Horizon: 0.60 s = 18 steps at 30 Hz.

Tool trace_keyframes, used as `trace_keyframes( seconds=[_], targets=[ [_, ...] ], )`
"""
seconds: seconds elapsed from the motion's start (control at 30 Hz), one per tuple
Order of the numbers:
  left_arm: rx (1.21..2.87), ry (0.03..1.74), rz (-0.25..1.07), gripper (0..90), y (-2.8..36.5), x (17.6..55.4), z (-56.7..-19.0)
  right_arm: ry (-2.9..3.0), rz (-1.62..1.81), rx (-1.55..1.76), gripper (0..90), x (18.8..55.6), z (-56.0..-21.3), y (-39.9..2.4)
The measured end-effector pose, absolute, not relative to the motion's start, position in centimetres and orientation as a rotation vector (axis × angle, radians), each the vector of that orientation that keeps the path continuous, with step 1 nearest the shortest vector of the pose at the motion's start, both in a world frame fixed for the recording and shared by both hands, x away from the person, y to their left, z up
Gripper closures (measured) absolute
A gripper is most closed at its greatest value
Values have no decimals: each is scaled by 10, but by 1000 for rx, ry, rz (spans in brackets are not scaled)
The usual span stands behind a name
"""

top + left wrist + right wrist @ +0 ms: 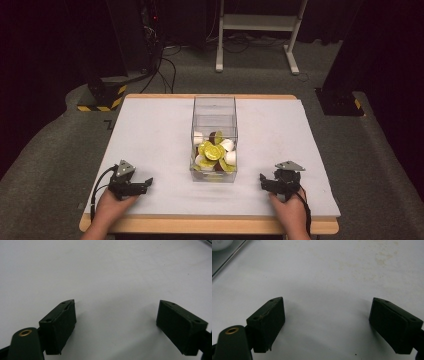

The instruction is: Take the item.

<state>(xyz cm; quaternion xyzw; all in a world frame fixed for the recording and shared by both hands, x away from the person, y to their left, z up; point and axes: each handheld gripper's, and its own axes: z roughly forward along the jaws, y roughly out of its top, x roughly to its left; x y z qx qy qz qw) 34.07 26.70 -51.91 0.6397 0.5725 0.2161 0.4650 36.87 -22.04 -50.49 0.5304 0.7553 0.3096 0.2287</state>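
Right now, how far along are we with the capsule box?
Done: nothing visibly handled; the capsules all sit piled in the clear box mid-table. In hand: nothing. The left gripper and right gripper rest open on the white tabletop either side of the box, jaws empty. Left: apparently the whole job, starting with a reach to the box.

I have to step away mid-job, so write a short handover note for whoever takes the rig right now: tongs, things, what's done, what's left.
Left tongs: open, holding nothing, resting low on the white table at its near left.
Right tongs: open, holding nothing, near right of the table.
Clear plastic box: mid-table between the two tongs, upright, its near half piled with coffee capsules, yellow-green, white and brown; its far half looks bare.
Done: no capsule lies outside the box.
Left: likely everything; neither tongs touch the box or a capsule yet.
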Motion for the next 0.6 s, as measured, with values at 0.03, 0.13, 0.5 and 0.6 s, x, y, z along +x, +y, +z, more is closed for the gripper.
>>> trace_keyframes(
  seconds=[0.03,0.13,0.5,0.6],
  targets=[
    [1568,1407,530,162,267,341,-519,2080,853,1460,133,369,-505,-220],
    [1567,1408,529,163,267,341,-519,2080,853,1461,133,369,-505,-220],
    [1570,1412,546,163,266,340,-519,2080,852,1462,133,369,-505,-220],
    [1573,1417,542,162,266,341,-519,2080,852,1462,133,369,-505,-220]
  ],
)
